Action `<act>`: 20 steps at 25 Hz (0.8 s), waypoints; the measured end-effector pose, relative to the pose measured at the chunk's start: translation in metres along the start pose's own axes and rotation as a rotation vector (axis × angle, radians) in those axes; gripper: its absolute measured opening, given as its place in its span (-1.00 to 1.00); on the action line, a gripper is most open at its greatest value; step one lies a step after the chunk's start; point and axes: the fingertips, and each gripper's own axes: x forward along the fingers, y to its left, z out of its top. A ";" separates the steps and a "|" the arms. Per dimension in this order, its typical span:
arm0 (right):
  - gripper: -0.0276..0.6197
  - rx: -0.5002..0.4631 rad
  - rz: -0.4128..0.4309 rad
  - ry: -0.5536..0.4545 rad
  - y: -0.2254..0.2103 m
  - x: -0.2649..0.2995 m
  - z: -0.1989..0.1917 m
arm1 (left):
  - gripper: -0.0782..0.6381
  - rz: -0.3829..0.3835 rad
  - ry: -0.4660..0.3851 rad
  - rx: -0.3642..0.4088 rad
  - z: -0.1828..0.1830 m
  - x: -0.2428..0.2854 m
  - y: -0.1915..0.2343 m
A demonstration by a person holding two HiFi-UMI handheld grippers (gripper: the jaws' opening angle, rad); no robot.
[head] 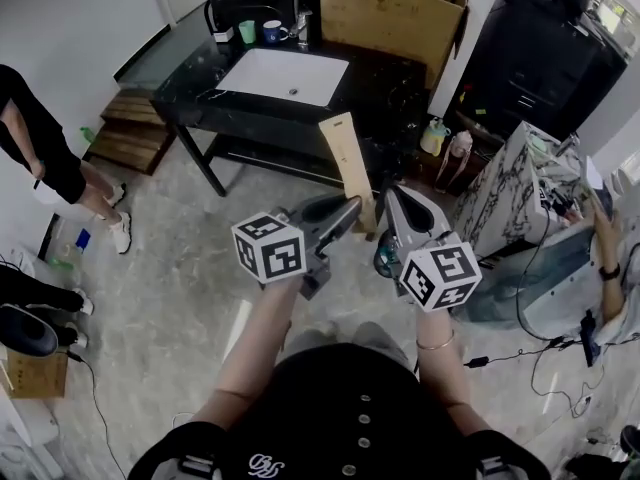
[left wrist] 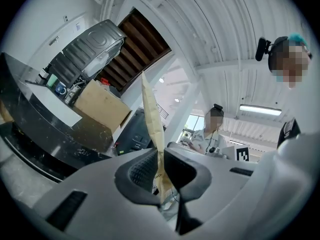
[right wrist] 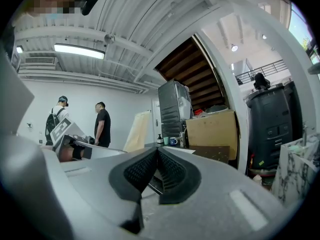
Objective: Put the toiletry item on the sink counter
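A long flat tan paper packet (head: pixel 347 164) stands upright in front of me, its lower end pinched in my left gripper (head: pixel 352 210). In the left gripper view the packet (left wrist: pixel 152 116) rises from between the pads, and the left gripper (left wrist: pixel 161 173) is shut on it. Just to its right, my right gripper (head: pixel 392 194) is shut with nothing in it; its pads (right wrist: pixel 167 170) meet at the tips. The black sink counter (head: pixel 375 78) with a white basin (head: pixel 285 75) stands farther ahead. The packet (right wrist: pixel 137 131) also shows in the right gripper view.
A green cup (head: pixel 247 31) and a blue mug (head: pixel 272 31) stand by the tap. A cardboard box (head: pixel 390 13) sits at the counter's right end. Bottles (head: pixel 435 136) and a marbled panel (head: pixel 505 183) are at the right. A person (head: pixel 50 158) stands at the left.
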 end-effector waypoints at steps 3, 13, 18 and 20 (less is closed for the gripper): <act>-0.90 0.010 -0.012 0.011 -0.003 0.008 -0.005 | -0.67 -0.004 0.009 -0.007 0.003 0.000 0.010; -0.90 0.013 -0.007 0.032 -0.020 0.036 -0.014 | -0.67 -0.002 0.001 -0.018 0.014 0.016 0.037; -0.90 0.016 -0.002 0.039 -0.040 0.060 -0.019 | -0.67 0.007 0.009 -0.019 0.019 0.032 0.062; -0.90 0.018 -0.003 0.043 -0.052 0.071 -0.021 | -0.67 0.009 0.015 -0.022 0.022 0.043 0.075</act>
